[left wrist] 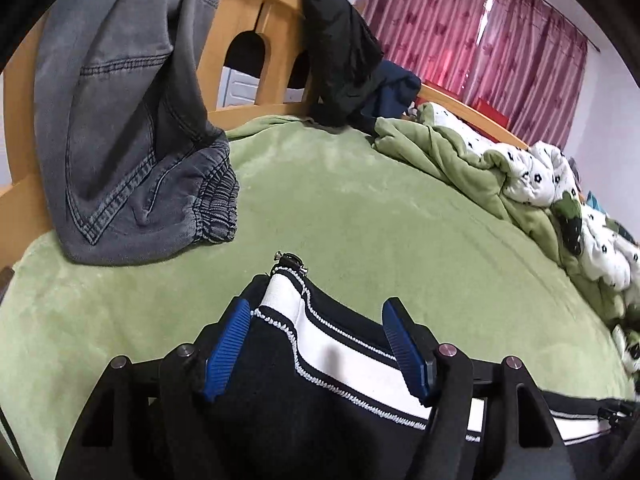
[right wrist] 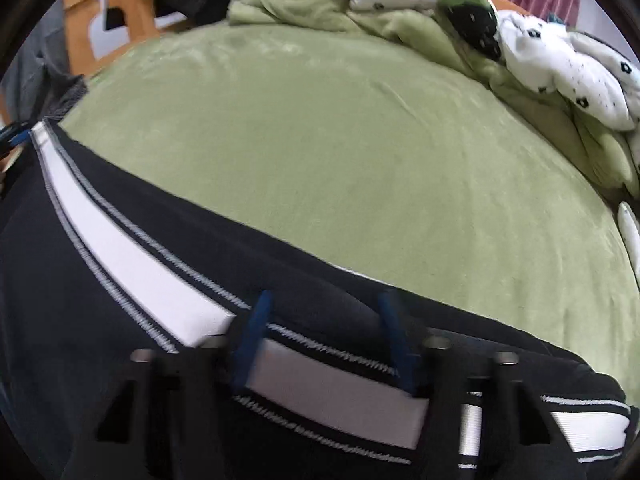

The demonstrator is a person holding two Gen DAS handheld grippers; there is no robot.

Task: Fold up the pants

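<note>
Black pants with a white side stripe (left wrist: 340,356) lie on the green bedspread (left wrist: 360,208). My left gripper (left wrist: 316,316) is open, its blue pads (left wrist: 228,352) on either side of the pant end with a metal zipper pull (left wrist: 290,260). In the right wrist view the same pants (right wrist: 120,240) stretch from left to lower right. My right gripper (right wrist: 324,320) is open, its blue fingers (right wrist: 252,344) straddling the striped edge. This view is blurred.
Grey jeans (left wrist: 132,128) hang over the wooden bed frame (left wrist: 248,12) at left. A black garment (left wrist: 340,52) hangs further back. A crumpled green and white quilt (left wrist: 540,184) lines the right side. Red curtains (left wrist: 480,40) are behind.
</note>
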